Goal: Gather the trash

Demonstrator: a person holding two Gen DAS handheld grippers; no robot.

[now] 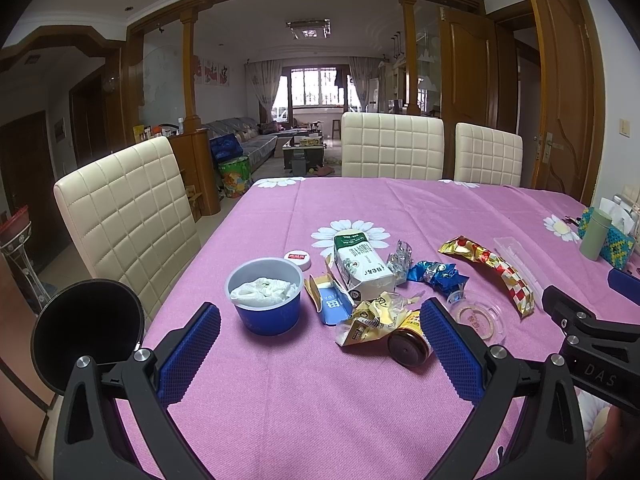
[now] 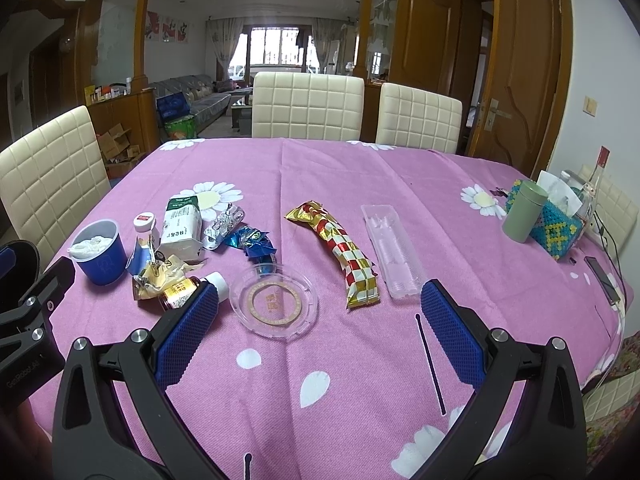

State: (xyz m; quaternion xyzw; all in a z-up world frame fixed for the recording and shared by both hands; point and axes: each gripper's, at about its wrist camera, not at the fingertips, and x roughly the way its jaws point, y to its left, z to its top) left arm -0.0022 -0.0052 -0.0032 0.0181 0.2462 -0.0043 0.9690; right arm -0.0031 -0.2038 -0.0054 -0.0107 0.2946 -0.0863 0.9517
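Note:
Trash lies on the pink tablecloth [image 1: 300,400]. A blue cup [image 1: 264,300] holds white tissue. Beside it are a white milk carton [image 1: 360,268], crumpled yellow wrappers [image 1: 372,320], a brown bottle [image 1: 408,344], a blue foil wrapper [image 1: 436,274], a red-gold checked wrapper [image 2: 344,248], a clear round lid [image 2: 276,300] and a clear plastic tray [image 2: 392,252]. My left gripper [image 1: 320,344] is open and empty, just short of the cup and the bottle. My right gripper [image 2: 320,324] is open and empty, above the table near the round lid.
Cream padded chairs [image 1: 392,146] stand around the table. A green canister [image 2: 524,212] and a beaded tissue box [image 2: 560,232] sit at the far right, with a phone [image 2: 604,280] and cables near the right edge. A small white cap [image 1: 298,259] lies behind the cup.

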